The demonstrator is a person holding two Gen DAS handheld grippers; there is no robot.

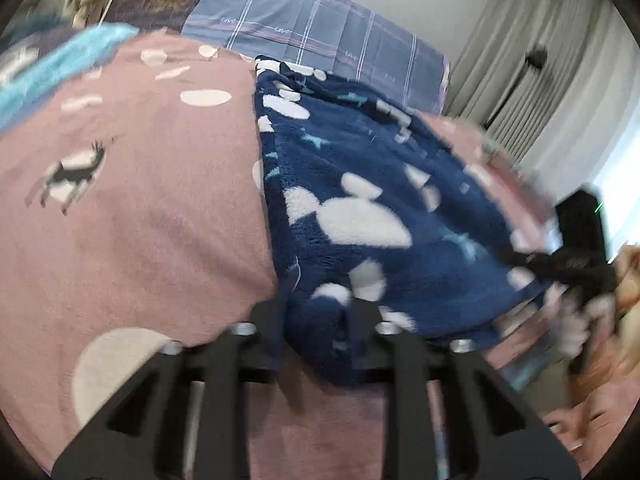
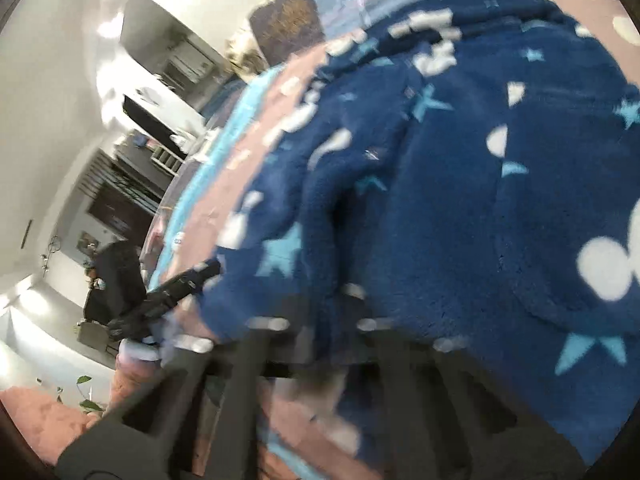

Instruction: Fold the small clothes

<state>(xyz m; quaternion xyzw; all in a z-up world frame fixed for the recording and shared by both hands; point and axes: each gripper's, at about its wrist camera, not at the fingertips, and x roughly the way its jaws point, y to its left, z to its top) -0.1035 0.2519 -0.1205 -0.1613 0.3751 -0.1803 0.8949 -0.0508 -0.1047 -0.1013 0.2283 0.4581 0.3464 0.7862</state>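
A dusty-pink bed cover printed with white ovals and a small deer [image 1: 132, 208] fills the left and lower part of the left wrist view; a grey-blue checked pillow [image 1: 320, 36] lies along the upper edge, with pale grey curtains [image 1: 532, 60] at upper right. On the cover lies the navy fleece garment patterned with white blobs and light-blue stars [image 1: 372, 200]; it is spread right of centre, its long axis running from the lower centre up toward the pillow, and its near hem hangs at the bottom centre. The left gripper [image 1: 316, 312] is seen at the lower centre, directly at that near hem: the fleece edge bunches between its two black fingers, the jaws drawn narrow on it, so a pinch on the hem is judged to be made. The right gripper [image 2: 316, 324] is recorded at the lower centre of the right wrist view, jaws fully closed; fleece [image 2: 460, 184] is gathered at the tips, but blur prevents confirming that cloth is actually caught. In the left view it appears as a dark blurred shape at the garment's right edge [image 1: 560, 264]. Both grippers are judged to sit on the near side, one at each near corner, so any fold would carry the hem away toward the pillow. The pile looks thick and soft, slightly rumpled.
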